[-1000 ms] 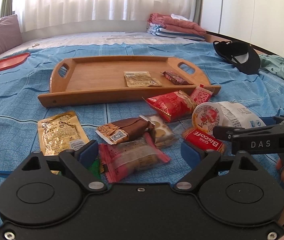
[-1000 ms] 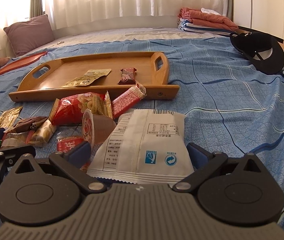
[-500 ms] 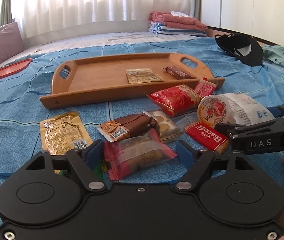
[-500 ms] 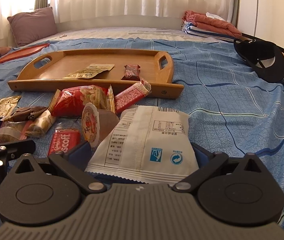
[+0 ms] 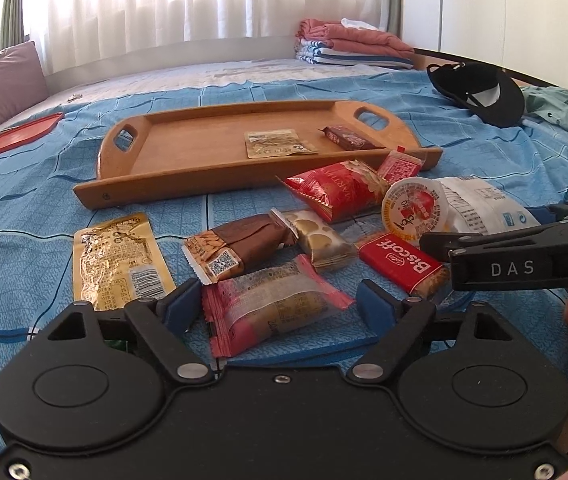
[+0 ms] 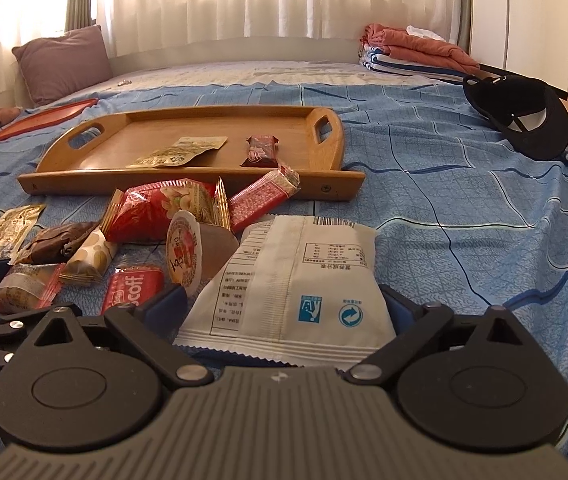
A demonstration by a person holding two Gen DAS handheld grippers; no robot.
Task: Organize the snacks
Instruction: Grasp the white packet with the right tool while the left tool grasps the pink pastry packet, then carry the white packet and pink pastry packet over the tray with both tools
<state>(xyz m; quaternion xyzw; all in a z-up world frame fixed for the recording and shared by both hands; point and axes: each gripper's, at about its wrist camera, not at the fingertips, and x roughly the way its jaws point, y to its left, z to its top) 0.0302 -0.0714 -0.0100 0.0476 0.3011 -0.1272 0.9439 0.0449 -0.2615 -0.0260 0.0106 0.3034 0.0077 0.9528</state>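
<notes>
A wooden tray (image 5: 187,168) (image 6: 83,184) lies on the blue bedspread and holds a tan sachet (image 5: 275,142) and a dark chocolate bar (image 5: 348,138). Several snacks lie in front of it. My left gripper (image 5: 275,304) is open, its fingers either side of a pink-ended clear cake packet (image 5: 271,304). My right gripper (image 6: 284,304) is open around the near end of a white packet (image 6: 296,276); the frames do not show whether the pads touch it. A red Biscoff pack (image 5: 402,262) and a jelly cup (image 5: 414,210) lie between the grippers.
A yellow sachet (image 5: 117,258), brown nut bar (image 5: 239,246), red nut bag (image 5: 338,190) and red wafer pack (image 6: 261,196) lie near the tray. A black cap (image 6: 524,120), folded towels (image 6: 416,52), a pillow (image 6: 63,62) and a red lid (image 6: 39,120) lie farther off.
Both grippers have drawn back and risen slightly, so the snacks and tray sit a little farther off. The left fingers have opened a little wider. No snack has moved.
</notes>
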